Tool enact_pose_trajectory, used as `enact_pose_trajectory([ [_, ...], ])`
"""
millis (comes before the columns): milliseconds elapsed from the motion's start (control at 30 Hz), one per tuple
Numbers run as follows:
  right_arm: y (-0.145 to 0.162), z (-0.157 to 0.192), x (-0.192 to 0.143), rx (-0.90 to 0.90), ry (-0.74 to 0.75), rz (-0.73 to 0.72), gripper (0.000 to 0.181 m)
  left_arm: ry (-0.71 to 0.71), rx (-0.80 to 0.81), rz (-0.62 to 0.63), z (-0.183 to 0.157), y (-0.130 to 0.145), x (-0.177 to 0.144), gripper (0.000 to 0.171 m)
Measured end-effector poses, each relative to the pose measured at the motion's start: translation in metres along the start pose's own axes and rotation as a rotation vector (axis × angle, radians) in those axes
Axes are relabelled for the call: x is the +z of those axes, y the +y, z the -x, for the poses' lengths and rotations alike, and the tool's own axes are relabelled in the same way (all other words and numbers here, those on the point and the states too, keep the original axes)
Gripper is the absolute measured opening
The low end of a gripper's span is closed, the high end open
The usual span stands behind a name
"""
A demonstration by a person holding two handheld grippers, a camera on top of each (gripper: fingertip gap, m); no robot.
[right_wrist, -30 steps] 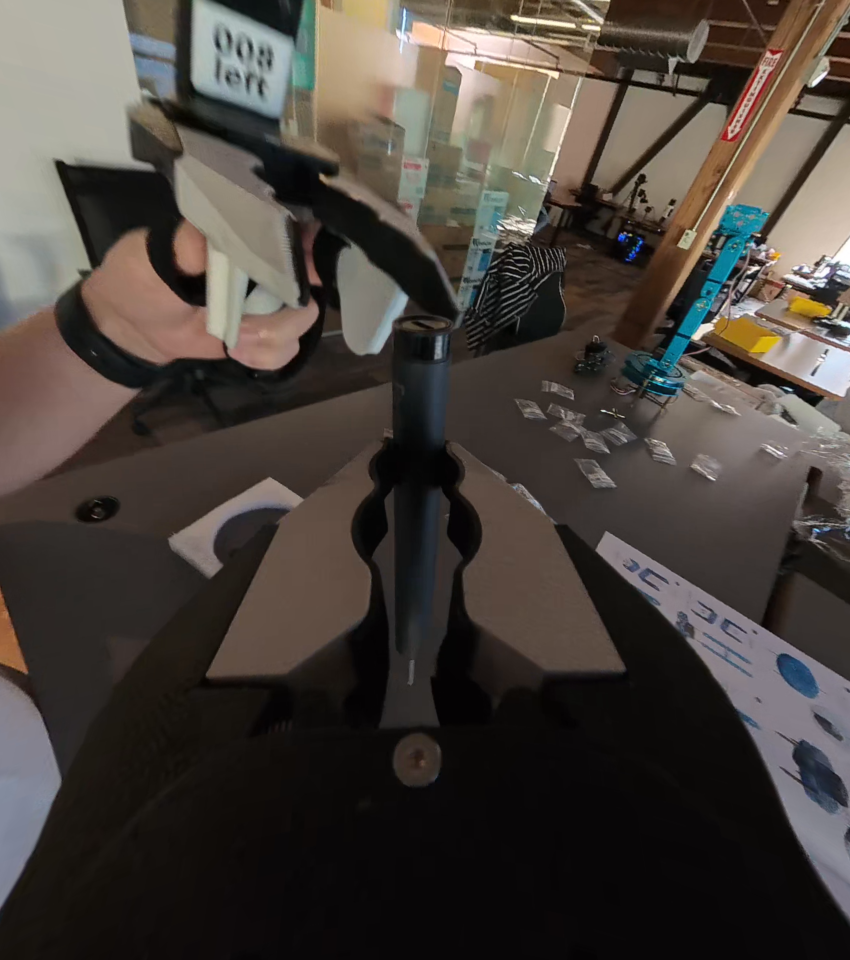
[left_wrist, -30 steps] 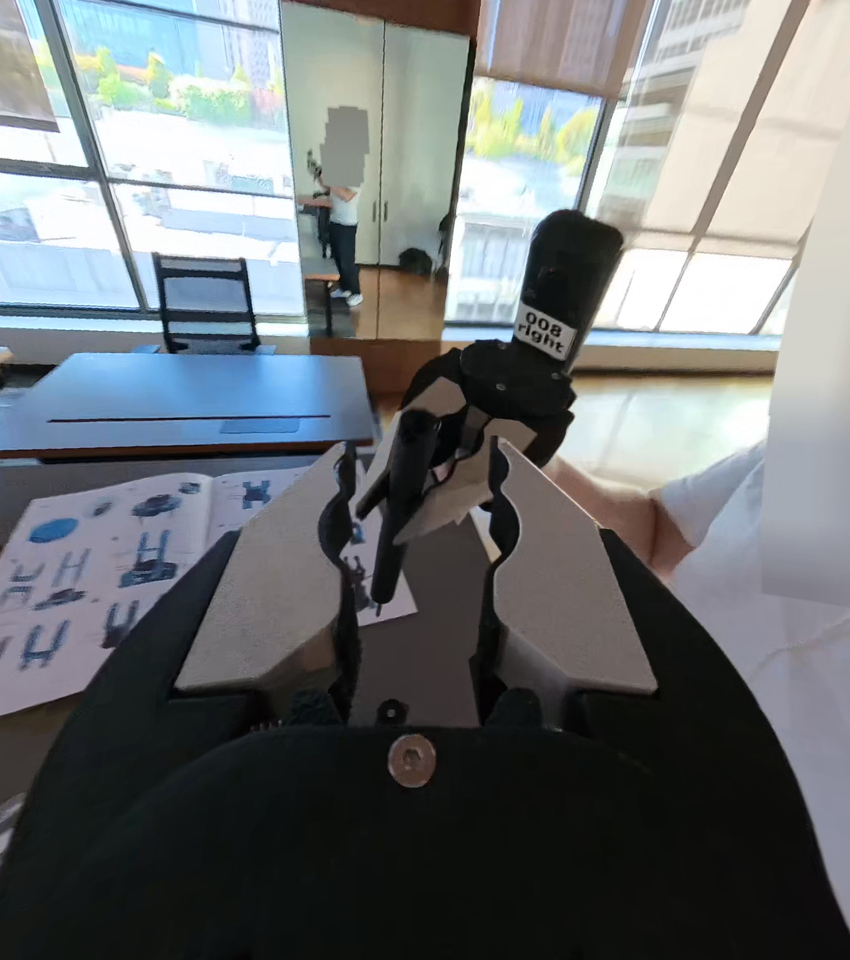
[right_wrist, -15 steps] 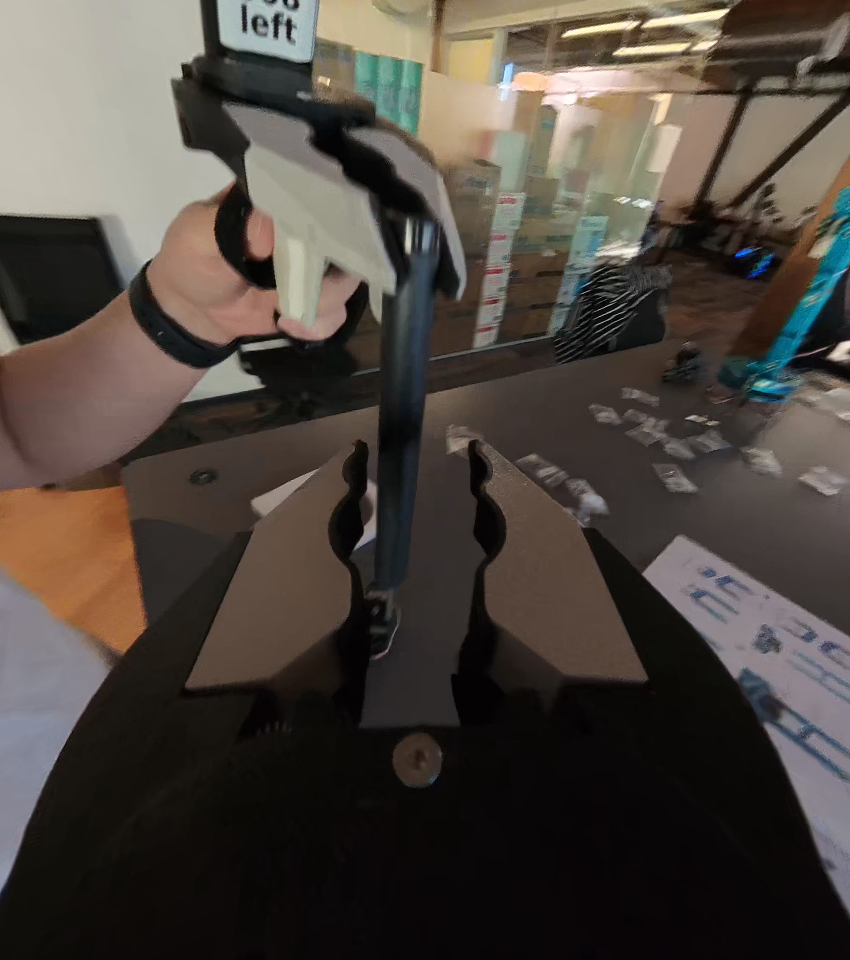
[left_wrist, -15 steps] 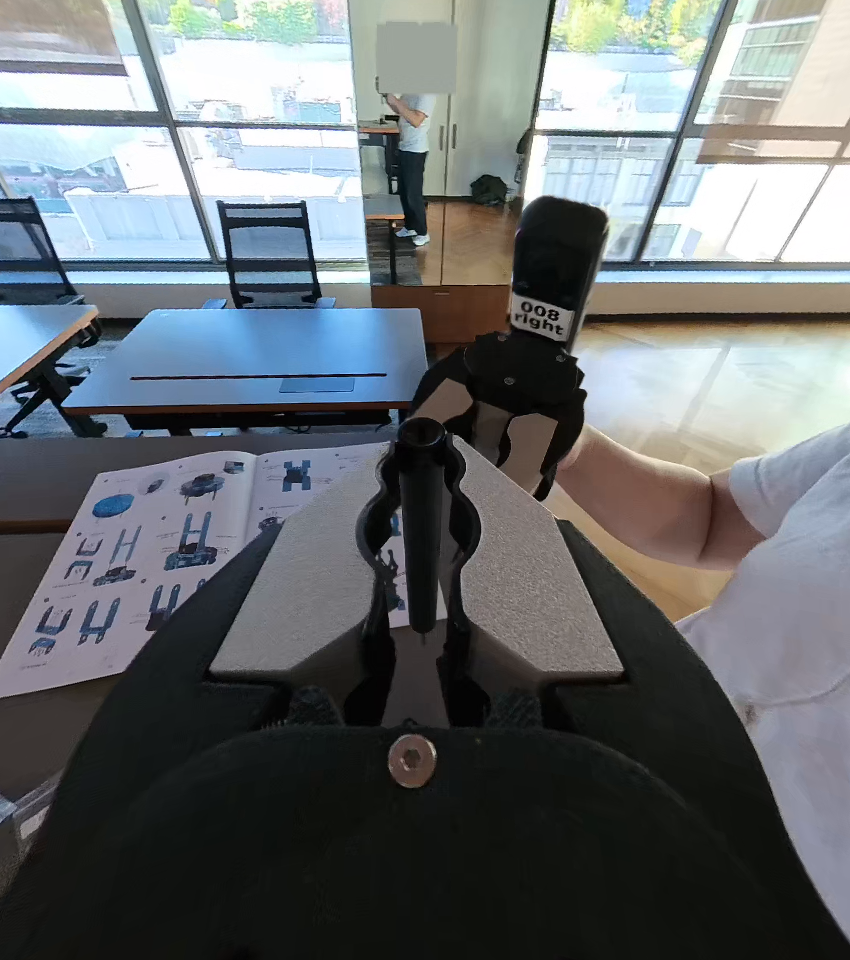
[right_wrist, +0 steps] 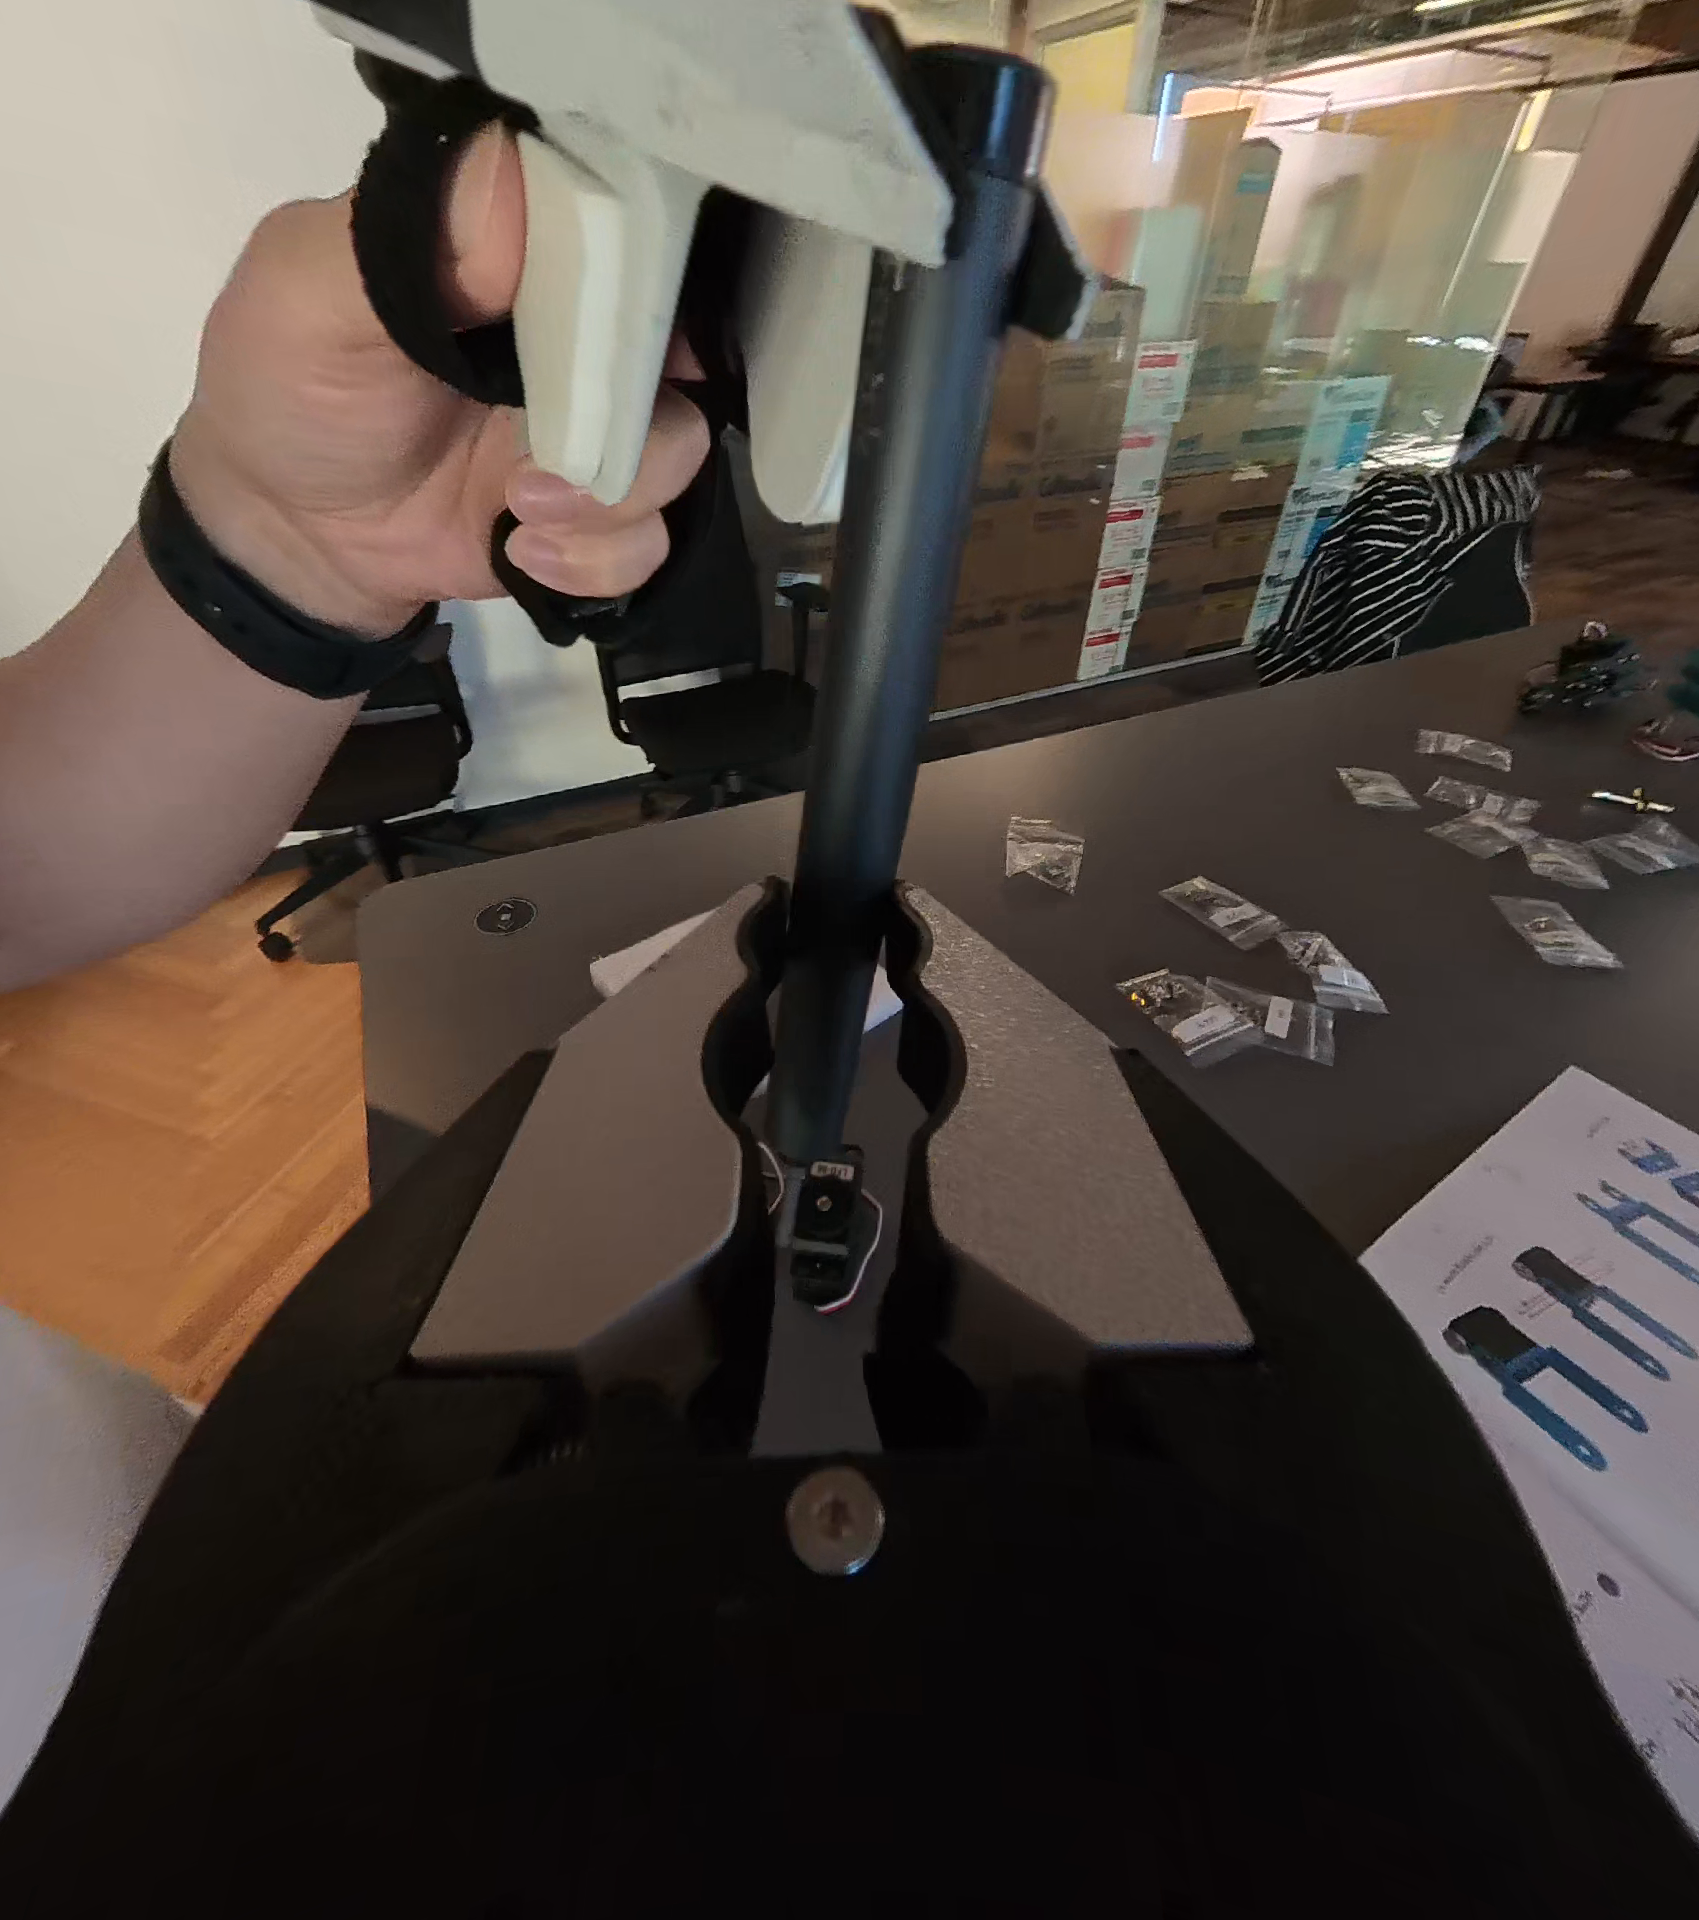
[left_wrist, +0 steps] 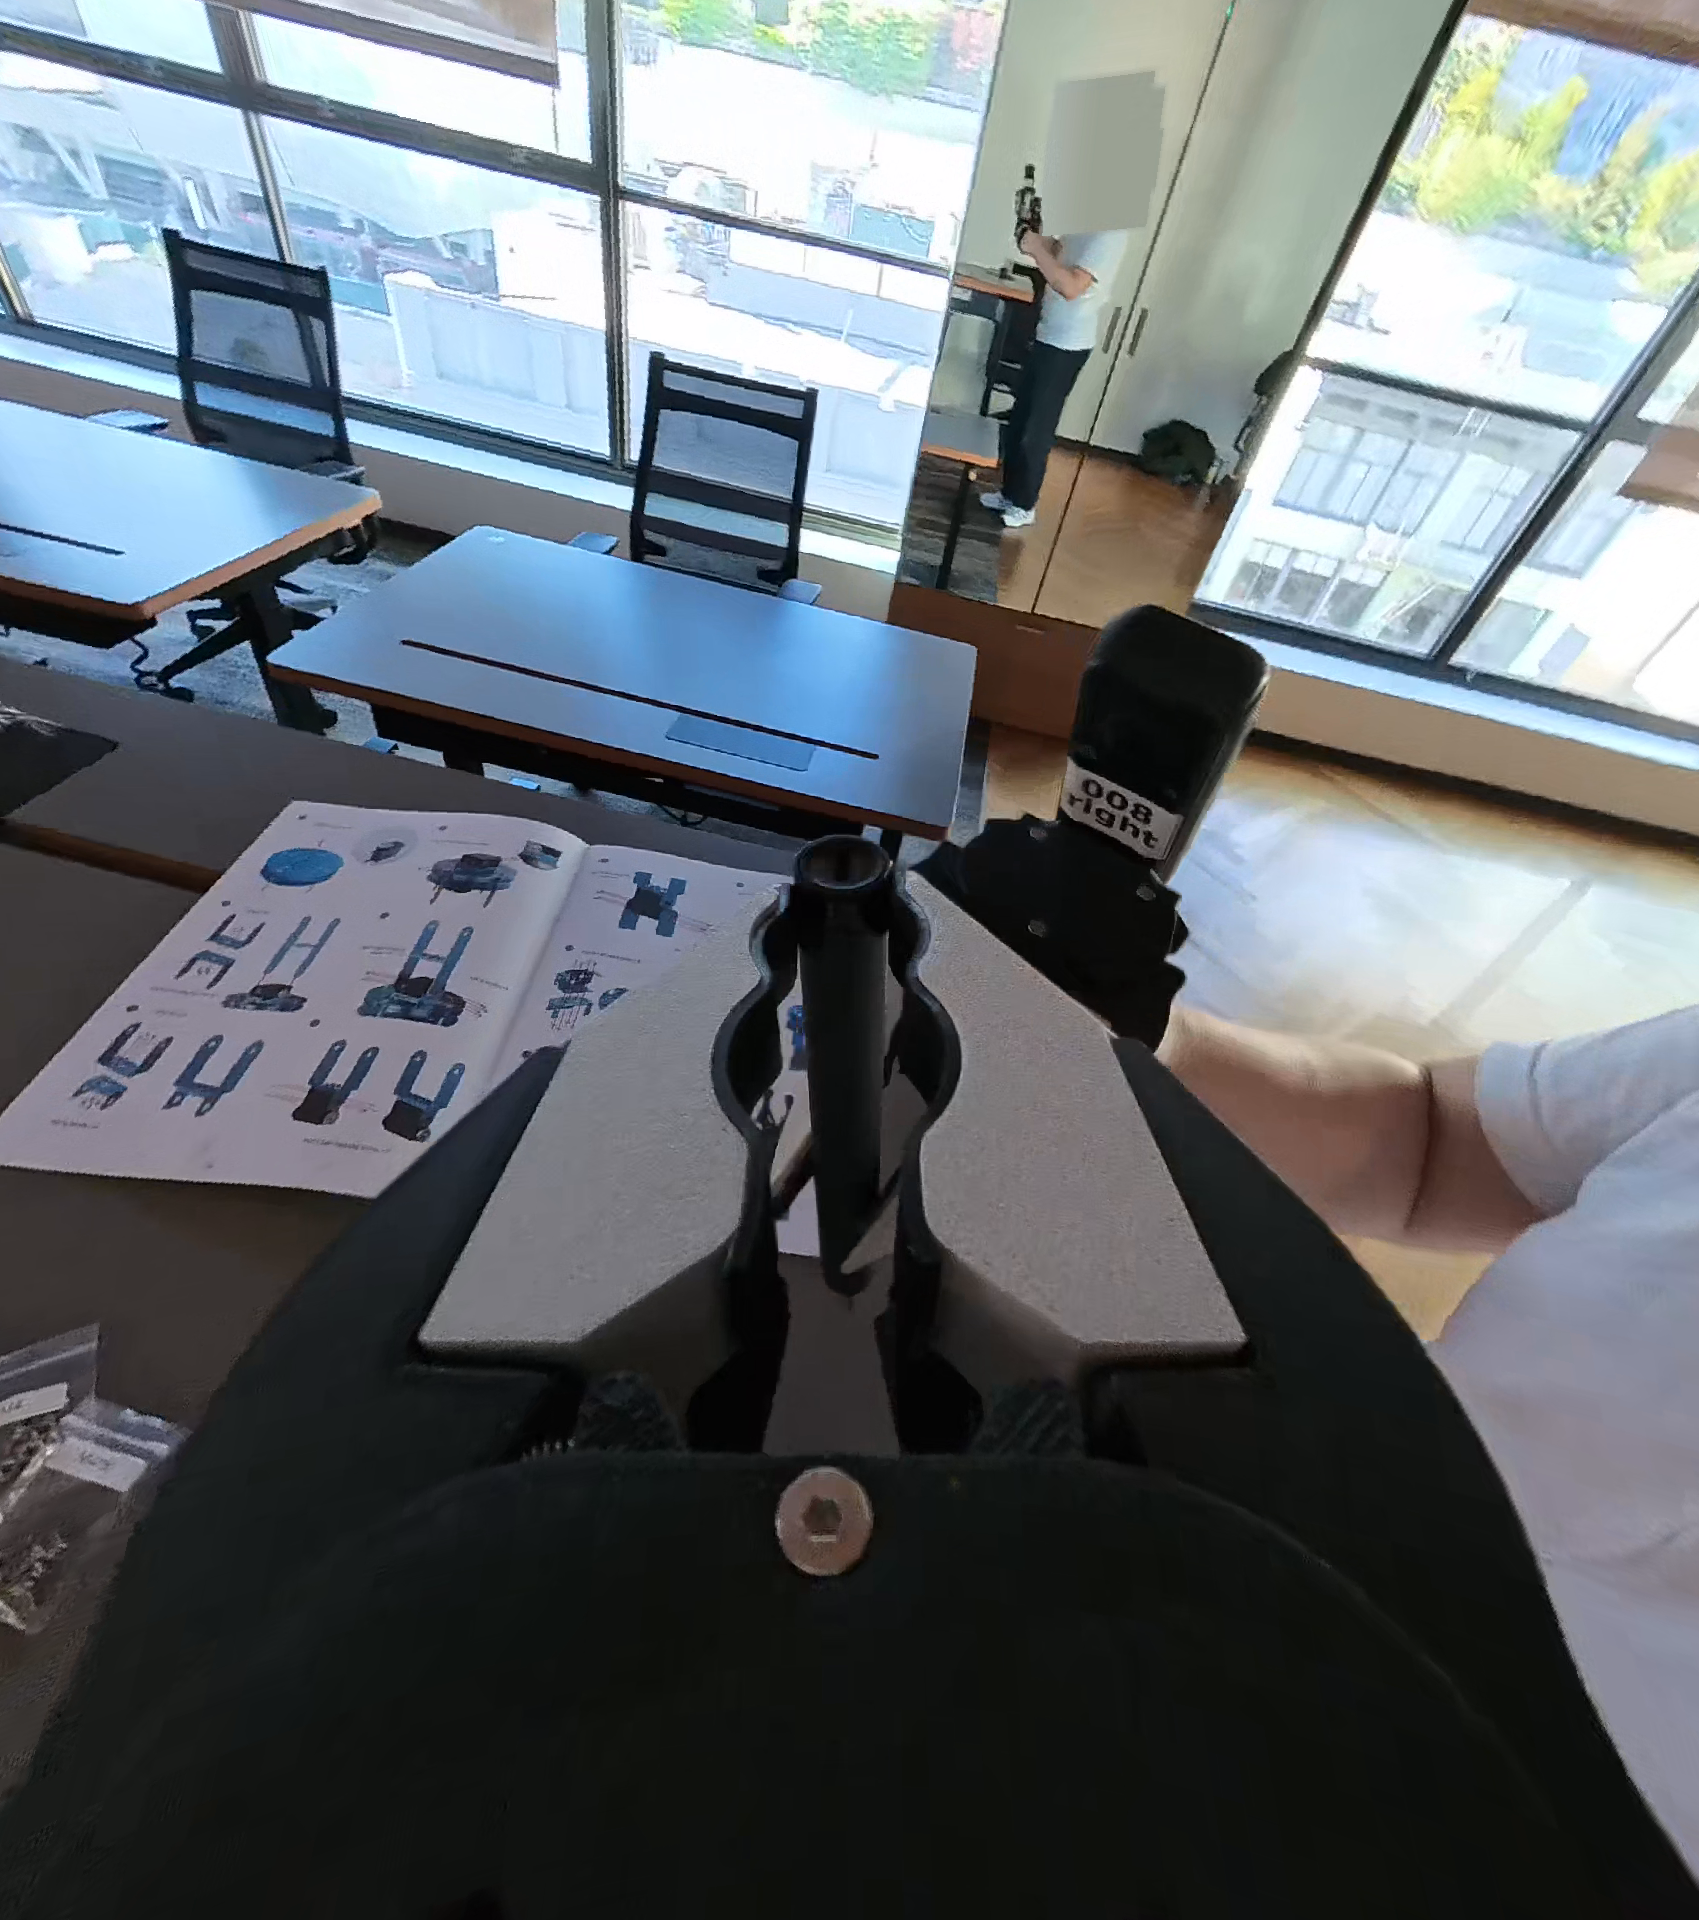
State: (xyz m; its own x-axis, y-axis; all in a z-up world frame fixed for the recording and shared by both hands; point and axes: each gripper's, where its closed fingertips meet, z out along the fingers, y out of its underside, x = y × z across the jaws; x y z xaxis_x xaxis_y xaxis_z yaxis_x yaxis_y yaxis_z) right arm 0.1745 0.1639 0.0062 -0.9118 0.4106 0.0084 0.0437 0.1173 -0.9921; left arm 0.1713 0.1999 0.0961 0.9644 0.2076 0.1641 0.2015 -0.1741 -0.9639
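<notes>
Two fingers [left_wrist: 637,1132] around black tube [left_wrist: 850,1039]

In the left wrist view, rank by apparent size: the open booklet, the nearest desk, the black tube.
1. Desk, though farther off
2. Booklet, close to the desk in extent
3. Tube, smallest despite being nearest

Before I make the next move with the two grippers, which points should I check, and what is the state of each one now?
1. Left gripper shut on the black rod: ok.
2. Right gripper closed about the rod's lower part: ok.
3. Small wired part fixed to the rod's lower end, not loose: cannot tell.
4. Rod not touching the parts bags on the table: ok.
5. Rod not touching the booklet: ok.
</notes>
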Motion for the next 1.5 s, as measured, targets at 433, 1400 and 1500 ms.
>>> enact_pose_trajectory([
  [433,-0.024,0.055,-0.004,0.344,-0.841,-0.018,0.015,0.612,0.005,-0.050,-0.025,0.016,-0.018,0.017],
  [1400,-0.023,0.019,-0.008,0.324,-0.585,-0.052,0.016,0.266,-0.091,-0.091,0.000,0.009,0.006,0.011],
  [1500,-0.024,0.010,-0.011,0.412,-0.594,-0.120,0.022,0.184,-0.086,-0.091,0.007,0.012,0.006,0.011],
])
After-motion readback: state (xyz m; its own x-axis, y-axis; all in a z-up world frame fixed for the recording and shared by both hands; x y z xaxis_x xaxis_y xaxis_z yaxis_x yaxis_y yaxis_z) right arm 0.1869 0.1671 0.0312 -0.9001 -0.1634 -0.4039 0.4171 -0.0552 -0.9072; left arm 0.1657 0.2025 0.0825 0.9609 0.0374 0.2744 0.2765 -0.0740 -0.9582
